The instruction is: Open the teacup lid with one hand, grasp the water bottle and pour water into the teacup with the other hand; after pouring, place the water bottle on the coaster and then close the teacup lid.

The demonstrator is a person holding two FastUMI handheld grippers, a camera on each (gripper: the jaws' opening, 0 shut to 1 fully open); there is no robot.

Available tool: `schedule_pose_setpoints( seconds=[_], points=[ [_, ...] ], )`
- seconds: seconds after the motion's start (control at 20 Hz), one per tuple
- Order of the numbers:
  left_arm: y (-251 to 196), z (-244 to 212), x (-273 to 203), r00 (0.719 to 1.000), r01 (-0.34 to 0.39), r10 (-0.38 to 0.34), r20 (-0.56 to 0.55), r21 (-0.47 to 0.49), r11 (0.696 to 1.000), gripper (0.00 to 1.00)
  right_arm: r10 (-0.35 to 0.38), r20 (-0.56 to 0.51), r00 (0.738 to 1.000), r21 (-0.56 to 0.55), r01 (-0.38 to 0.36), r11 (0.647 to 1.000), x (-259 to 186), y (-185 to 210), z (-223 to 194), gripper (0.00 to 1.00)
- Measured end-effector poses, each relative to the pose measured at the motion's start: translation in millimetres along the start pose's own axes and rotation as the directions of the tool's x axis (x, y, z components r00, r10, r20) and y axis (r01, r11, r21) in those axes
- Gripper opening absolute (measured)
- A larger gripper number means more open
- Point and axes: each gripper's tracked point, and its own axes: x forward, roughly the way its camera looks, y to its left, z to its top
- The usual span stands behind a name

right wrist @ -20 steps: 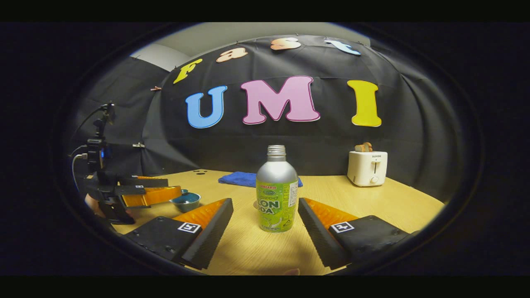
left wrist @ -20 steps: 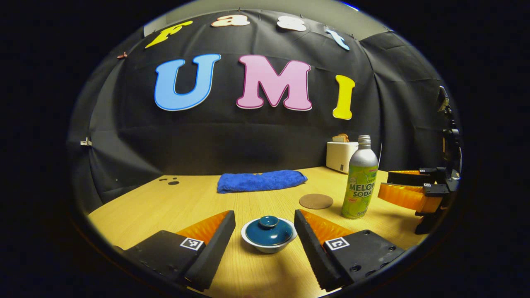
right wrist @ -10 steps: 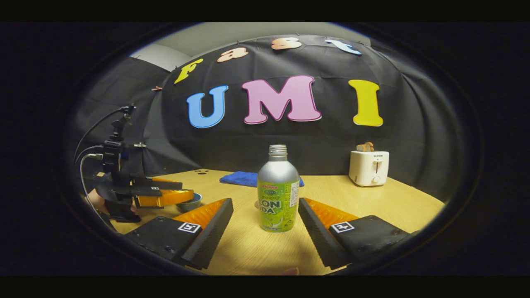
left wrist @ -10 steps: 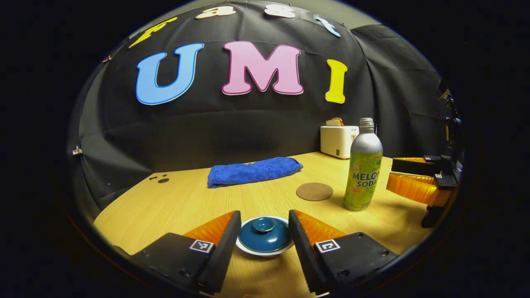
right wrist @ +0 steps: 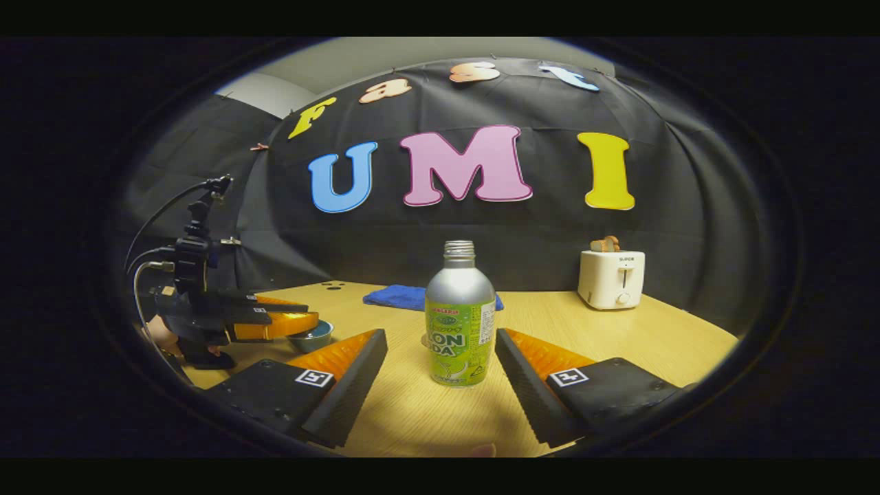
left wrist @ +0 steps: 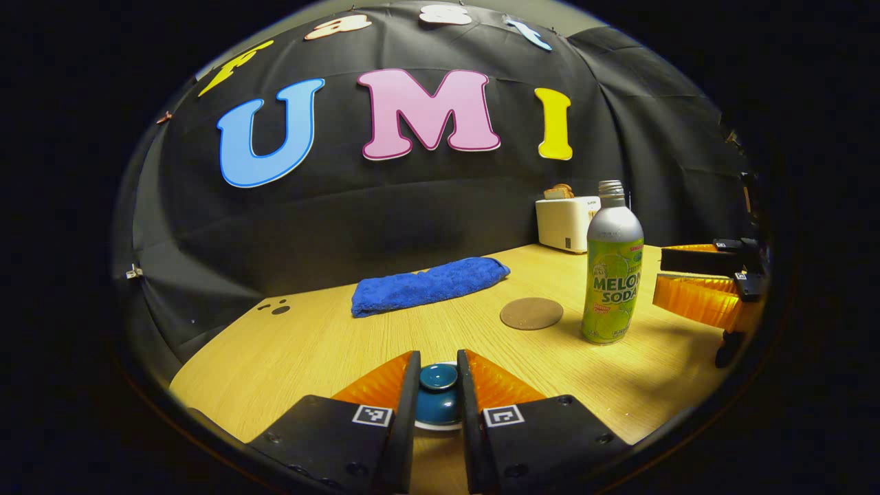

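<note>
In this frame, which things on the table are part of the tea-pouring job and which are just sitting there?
Part of the job:
teacup lid, between the left gripper's fingers
teacup
water bottle, in front of the open right gripper
coaster

Just lying about:
blue towel
toaster

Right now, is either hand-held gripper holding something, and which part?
The left hand-held gripper is closed on the knob of the teacup lid. The right hand-held gripper is open around the water bottle, not touching it.
</note>
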Motion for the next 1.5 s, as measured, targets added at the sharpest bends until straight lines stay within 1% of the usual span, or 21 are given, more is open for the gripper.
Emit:
schedule_pose_setpoints(
  seconds=[0.05, 0.2, 0.35, 0.5, 0.7, 0.8, 0.9, 0.95, 1.0, 1.1, 1.3, 1.35, 1.4, 1.5],
  points=[
    [0.1, 2.1, -1.3, 1.000, 0.000, 0.000, 0.018, -0.008, 1.000, 0.33, 0.000, 0.000, 1.000, 0.000, 0.000, 1.000, -0.1, -0.1, 0.1, 0.98],
    [14.1, 4.3, -5.4, 0.998, -0.031, 0.035, 0.056, -0.061, 0.998, 0.32, -0.011, 0.002, 1.000, -0.001, 0.011, 1.000, 1.8, -1.8, 0.3, 0.98],
    [32.2, 6.4, -12.6, 0.991, -0.082, 0.096, 0.095, -0.144, 0.986, 0.32, -0.005, 0.000, 1.000, 0.000, 0.005, 1.000, 7.6, -1.6, 0.3, 0.98],
    [50.4, 7.4, -20.0, 0.977, -0.143, 0.174, 0.126, -0.222, 0.964, 0.32, -0.004, -0.003, 1.000, 0.000, 0.004, 1.000, 31.3, -4.0, -0.7, 0.96],
    [77.7, 1.9, -30.9, 0.951, -0.249, 0.284, 0.122, -0.240, 0.938, 0.32, -0.042, -0.005, 0.999, -0.002, 0.042, 0.999, 50.8, -10.7, -2.3, 0.98],
    [88.8, -2.0, -37.4, 0.940, -0.286, 0.321, 0.113, -0.248, 0.926, 0.32, -0.060, -0.004, 0.998, -0.001, 0.060, 0.998, 56.7, -15.3, -3.0, 0.98],
    [99.4, -5.8, -43.4, 0.928, -0.324, 0.356, 0.105, -0.240, 0.915, 0.32, -0.111, -0.003, 0.994, -0.002, 0.111, 0.994, 61.0, -24.2, -2.4, 0.98],
    [103.6, -6.7, -45.7, 0.923, -0.342, 0.372, 0.100, -0.233, 0.911, 0.32, -0.121, -0.001, 0.993, -0.005, 0.121, 0.993, 62.3, -25.6, -2.2, 0.96],
    [107.1, -8.9, -47.3, 0.917, -0.358, 0.386, 0.097, -0.223, 0.907, 0.32, -0.113, -0.004, 0.994, -0.003, 0.113, 0.994, 65.4, -21.8, -3.7, 0.98],
    [109.5, -9.2, -50.3, 0.911, -0.376, 0.402, 0.093, -0.210, 0.902, 0.32, -0.090, -0.005, 0.996, -0.003, 0.090, 0.996, 66.3, -16.9, -3.4, 0.82],
    [109.9, -10.2, -50.2, 0.908, -0.384, 0.408, 0.092, -0.207, 0.900, 0.32, -0.055, -0.004, 0.998, -0.009, 0.055, 0.998, 67.4, -13.1, -4.1, 0.78],
    [108.4, -9.6, -50.1, 0.911, -0.377, 0.401, 0.093, -0.206, 0.903, 0.32, -0.056, -0.009, 0.998, -0.030, 0.056, 0.998, 68.9, -12.8, -3.9, 0.78],
    [108.7, -10.2, -49.9, 0.913, -0.371, 0.396, 0.095, -0.205, 0.906, 0.32, -0.070, -0.006, 0.998, -0.076, 0.069, 0.995, 70.1, -14.4, -2.0, 0.78],
    [114.4, -11.6, -51.4, 0.915, -0.368, 0.392, 0.096, -0.204, 0.907, 0.31, -0.103, -0.006, 0.995, -0.242, 0.098, 0.965, 72.2, -22.2, 2.6, 0.77]
  ],
)
